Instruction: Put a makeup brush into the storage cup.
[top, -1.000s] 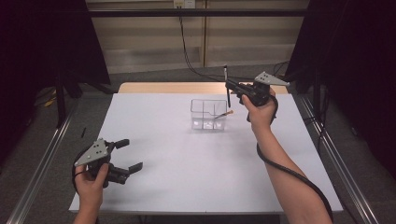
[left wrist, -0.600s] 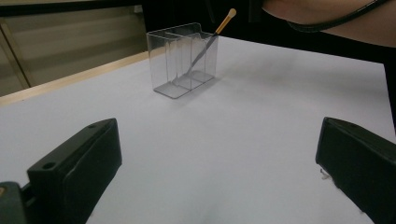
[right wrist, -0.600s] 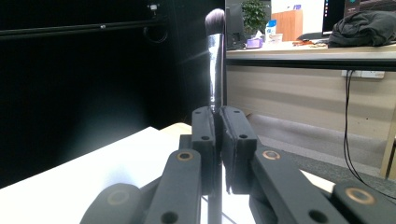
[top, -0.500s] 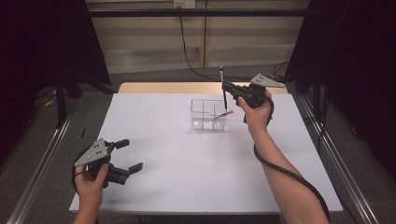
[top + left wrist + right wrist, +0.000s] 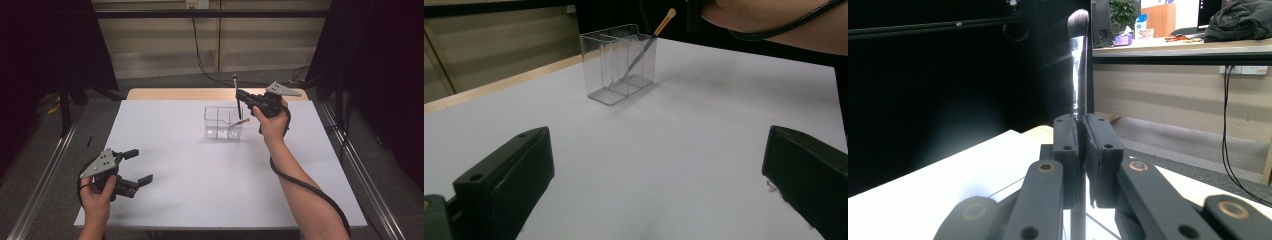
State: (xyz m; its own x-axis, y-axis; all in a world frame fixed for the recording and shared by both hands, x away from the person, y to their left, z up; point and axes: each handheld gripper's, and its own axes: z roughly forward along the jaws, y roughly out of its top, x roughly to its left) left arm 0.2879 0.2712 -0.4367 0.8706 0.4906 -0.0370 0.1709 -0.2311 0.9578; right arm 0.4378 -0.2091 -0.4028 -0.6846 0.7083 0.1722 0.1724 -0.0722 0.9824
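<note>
Brush held upright over the clear organiser at the far middle of the table.

Makeup brush (image 5: 1079, 60) stands bristles-up, its handle clamped between the closed jaws of the right gripper (image 5: 244, 98), which hangs just above the right end of the clear organiser (image 5: 222, 123); holding it vertical likely lines the handle up with a narrow compartment for a straight drop. A thin wooden-tipped stick (image 5: 644, 47) already leans in one compartment, its tip resting over the rim. The left gripper (image 5: 137, 167) sits low at the near left, well apart from the organiser, jaws spread wide and empty, seemingly parked out of the way on the white table (image 5: 210, 185).
</note>
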